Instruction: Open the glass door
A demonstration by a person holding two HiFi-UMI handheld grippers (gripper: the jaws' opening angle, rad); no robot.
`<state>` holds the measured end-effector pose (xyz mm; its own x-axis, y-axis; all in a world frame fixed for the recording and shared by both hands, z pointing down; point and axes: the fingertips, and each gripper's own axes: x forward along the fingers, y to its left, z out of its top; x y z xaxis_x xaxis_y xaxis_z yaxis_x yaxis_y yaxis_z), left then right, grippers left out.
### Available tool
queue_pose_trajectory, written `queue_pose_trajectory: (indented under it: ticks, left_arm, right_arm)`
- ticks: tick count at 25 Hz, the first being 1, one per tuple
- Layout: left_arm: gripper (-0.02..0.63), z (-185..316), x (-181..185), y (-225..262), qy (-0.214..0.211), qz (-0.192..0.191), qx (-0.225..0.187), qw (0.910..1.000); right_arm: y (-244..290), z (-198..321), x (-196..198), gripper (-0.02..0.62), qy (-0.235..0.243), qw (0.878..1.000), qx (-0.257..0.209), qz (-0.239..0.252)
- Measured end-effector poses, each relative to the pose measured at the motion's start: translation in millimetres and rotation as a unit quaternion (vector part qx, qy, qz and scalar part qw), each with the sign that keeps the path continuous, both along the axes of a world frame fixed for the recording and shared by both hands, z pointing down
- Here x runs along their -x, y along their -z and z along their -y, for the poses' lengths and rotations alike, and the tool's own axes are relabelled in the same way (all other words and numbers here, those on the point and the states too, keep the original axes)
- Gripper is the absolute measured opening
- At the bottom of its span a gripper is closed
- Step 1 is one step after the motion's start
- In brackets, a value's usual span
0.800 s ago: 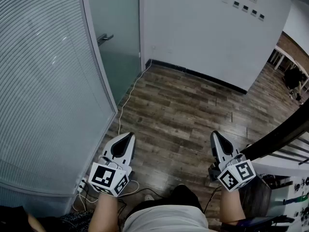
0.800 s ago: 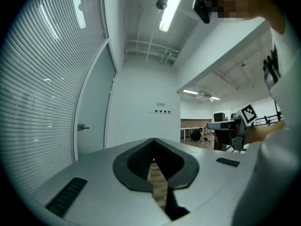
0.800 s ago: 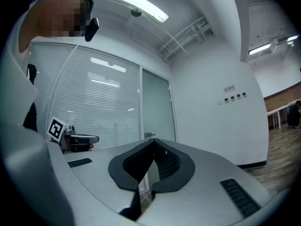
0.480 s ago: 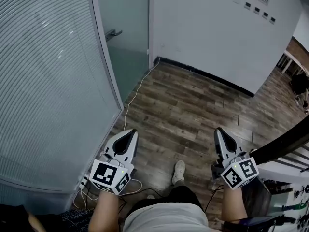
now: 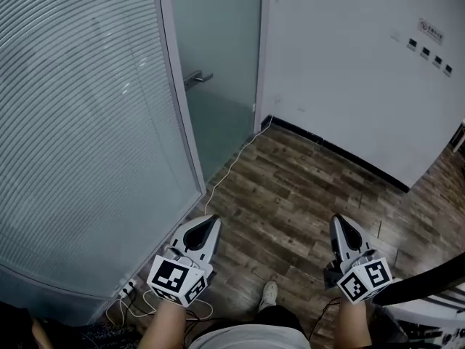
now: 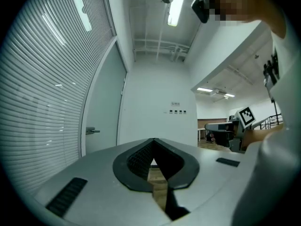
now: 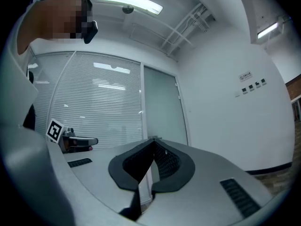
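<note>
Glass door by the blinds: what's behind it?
Only the frosted glass door itself shows, with its metal handle. The frosting hides whatever lies behind it.

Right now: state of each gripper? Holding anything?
Left gripper: jaws closed, nothing between them.
Right gripper: jaws closed, nothing between them.

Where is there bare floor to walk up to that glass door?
The wooden floor is bare between the white wall and the blinds, right up to the glass door. A white cable crosses in front of the door and bunches beside the left gripper.
</note>
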<state>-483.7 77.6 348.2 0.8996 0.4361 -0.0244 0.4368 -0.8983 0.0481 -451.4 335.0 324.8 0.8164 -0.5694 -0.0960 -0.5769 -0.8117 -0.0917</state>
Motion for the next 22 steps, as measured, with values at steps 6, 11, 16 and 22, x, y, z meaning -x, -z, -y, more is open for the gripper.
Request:
queue_pose_trajectory:
  ticks: [6,11,16,22]
  left_arm:
    - [0.0,-18.4,-94.7,17.1,0.052,0.001,0.013,0.9986]
    - [0.0,-29.9,-152.9,28.5,0.099,-0.001,0.014,0.995]
    - [0.0,-37.0,-190.3,28.5,0.112,0.007,0.014,0.9935]
    - [0.0,-50.4,-232.1,23.8,0.113,0.012,0.01,0.9934]
  right_arm:
    - [13.3,-28.4,-111.7,0.0,0.041,0.999,-0.002,0.003]
    - [19.0,-42.3,-191.0,0.0,0.088,0.996,-0.003,0.006]
    - [14.8,-47.1,-232.6,0.0,0.11,0.994,-0.011,0.011]
    - [0.6,-64.3,-274.2,0.0,0.112,0.993,-0.023,0.026]
